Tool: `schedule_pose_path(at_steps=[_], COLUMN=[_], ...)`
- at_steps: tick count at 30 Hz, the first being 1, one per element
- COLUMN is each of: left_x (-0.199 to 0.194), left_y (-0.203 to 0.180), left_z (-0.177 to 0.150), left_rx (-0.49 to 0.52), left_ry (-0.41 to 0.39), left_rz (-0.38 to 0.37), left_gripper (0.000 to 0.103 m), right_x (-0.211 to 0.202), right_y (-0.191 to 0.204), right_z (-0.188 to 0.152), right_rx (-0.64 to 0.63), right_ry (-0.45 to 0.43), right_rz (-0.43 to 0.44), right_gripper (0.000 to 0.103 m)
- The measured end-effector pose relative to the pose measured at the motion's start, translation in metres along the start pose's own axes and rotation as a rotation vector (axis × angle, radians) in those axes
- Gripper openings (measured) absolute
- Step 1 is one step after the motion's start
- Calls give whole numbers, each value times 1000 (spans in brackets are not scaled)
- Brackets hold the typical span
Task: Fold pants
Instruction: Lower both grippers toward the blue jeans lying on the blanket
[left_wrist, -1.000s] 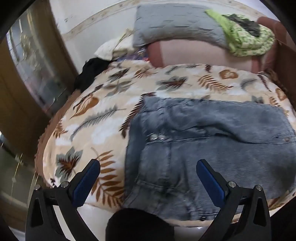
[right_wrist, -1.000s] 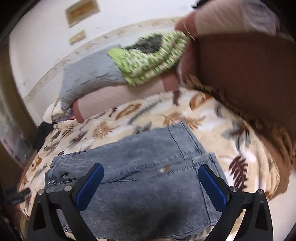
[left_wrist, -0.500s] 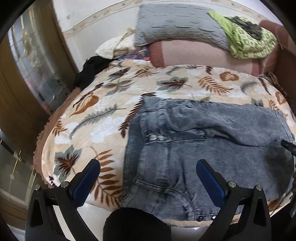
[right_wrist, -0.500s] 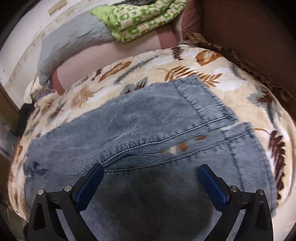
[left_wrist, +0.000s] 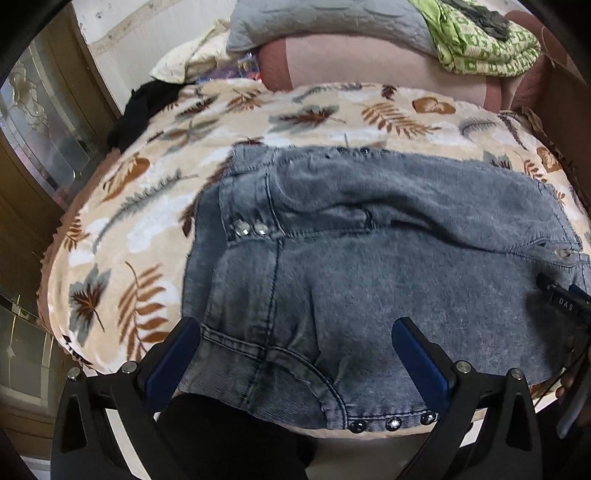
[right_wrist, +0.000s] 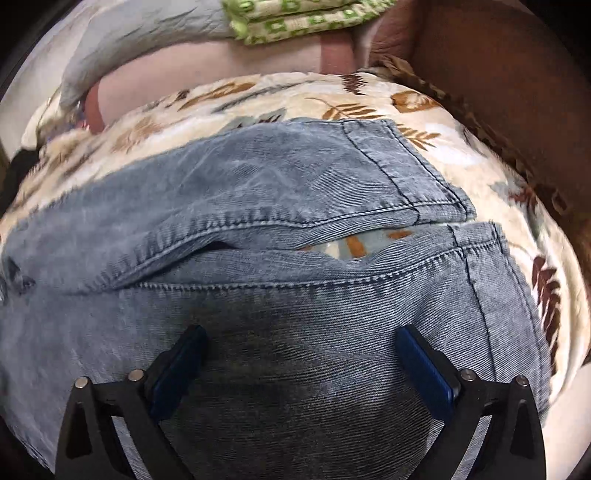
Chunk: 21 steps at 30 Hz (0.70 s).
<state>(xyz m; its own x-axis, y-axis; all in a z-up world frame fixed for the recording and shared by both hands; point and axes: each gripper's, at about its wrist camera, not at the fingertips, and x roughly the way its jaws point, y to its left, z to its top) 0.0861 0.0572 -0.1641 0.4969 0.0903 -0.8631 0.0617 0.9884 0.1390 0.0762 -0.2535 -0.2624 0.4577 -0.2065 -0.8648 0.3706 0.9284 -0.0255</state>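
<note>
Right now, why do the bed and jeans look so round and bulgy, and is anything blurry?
Left wrist view: fisheye lens bows the leaf-print blanket into a dome; jeans sharp. Right wrist view: same bulge, edges smeared, and a dark shadow on the denim between the open right claw.

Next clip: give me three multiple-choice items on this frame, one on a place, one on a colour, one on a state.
1. Where do the jeans lie?
A. on the leaf-print blanket
B. on the grey pillow
C. on the floor

2. What colour is the folded cloth on the pillows?
A. red
B. green
C. black

3. How do the left gripper's jaws stand?
A. shut on the waistband
B. shut on nothing
C. open

Key: 1 A, blanket shows all round the denim; 2 B, green print with white; 3 C, the blue pads stand wide apart over the jeans.
</note>
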Motion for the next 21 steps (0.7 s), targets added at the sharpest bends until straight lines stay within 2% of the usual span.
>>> schedule_pose_path(at_steps=[8,10,16,21], left_x=[17,18,13,10], left_y=[-2,0,7,20], left_z=[-5,-6,0,9], left_rx=[2,-9,-20,-43], left_ry=[48,57,40,22], left_rz=[-1,-5,11,25], left_gripper=[103,103,103,103], right_x=[-8,-3,-4,-14], right_y=[5,5,3,7], right_z=[-12,-5,0,2], right_rx=[-48,-60,-77,-120], right_ry=[-71,-73,-47,-90], right_rz=[-22,-22,-10,-43], right_gripper=[103,103,103,103])
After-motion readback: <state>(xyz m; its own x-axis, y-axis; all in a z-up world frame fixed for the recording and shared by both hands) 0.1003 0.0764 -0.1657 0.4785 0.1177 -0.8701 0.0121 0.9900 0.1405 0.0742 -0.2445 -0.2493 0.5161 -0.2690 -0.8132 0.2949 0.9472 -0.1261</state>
